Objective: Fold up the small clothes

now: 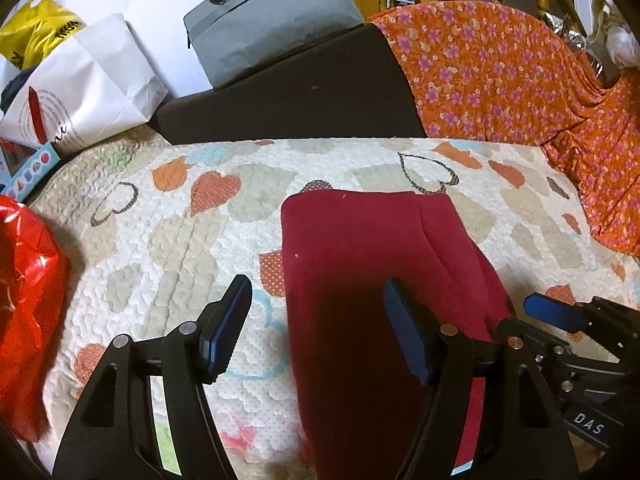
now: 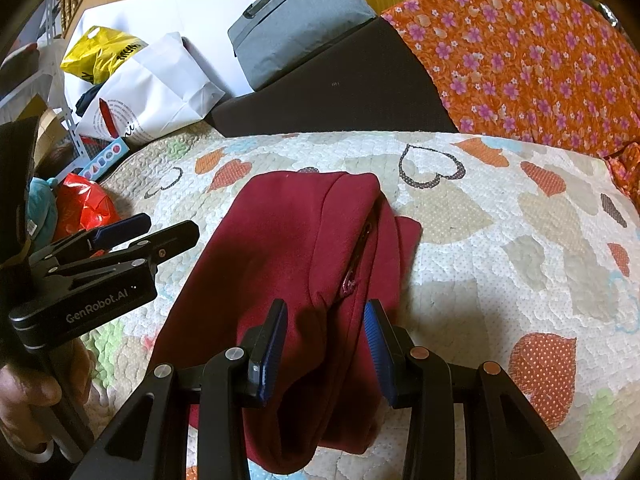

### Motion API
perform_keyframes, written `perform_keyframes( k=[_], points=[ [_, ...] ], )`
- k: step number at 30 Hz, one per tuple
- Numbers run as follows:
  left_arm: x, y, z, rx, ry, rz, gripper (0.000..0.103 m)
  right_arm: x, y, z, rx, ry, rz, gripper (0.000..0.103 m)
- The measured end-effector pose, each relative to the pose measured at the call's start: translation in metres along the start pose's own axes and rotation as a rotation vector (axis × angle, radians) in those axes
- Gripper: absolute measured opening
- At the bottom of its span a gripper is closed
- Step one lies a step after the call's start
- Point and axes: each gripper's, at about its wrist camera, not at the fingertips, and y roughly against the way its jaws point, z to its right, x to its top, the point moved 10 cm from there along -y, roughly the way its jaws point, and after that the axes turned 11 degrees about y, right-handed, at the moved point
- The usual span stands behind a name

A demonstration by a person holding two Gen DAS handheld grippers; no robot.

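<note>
Covering the bed, a heart-print quilt (image 1: 168,248); clutter behind.

The garment (image 2: 288,256) lies on the quilt (image 2: 480,216), bags (image 2: 152,88) behind.

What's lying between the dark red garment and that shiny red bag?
Only bare heart-print quilt separates the dark red garment from the shiny red bag, seen in the left wrist view.

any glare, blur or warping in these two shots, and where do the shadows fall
Left wrist view: strong fisheye bending with dark corners, glare on the red plastic bag, a dark shadow on the maroon garment between the fingers. Right wrist view: same warping, garment sharp, soft shadow on the quilt beside it.
</note>
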Motion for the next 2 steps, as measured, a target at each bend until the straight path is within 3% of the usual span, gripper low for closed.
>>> perform_keyframes(
  k=[2],
  points=[
    [-0.0007, -0.0011, -0.0024, 0.004, 0.006, -0.01, 0.069, -0.0001, 0.0004, -0.0001, 0.0, -0.001, 0.002, 0.038]
  ],
)
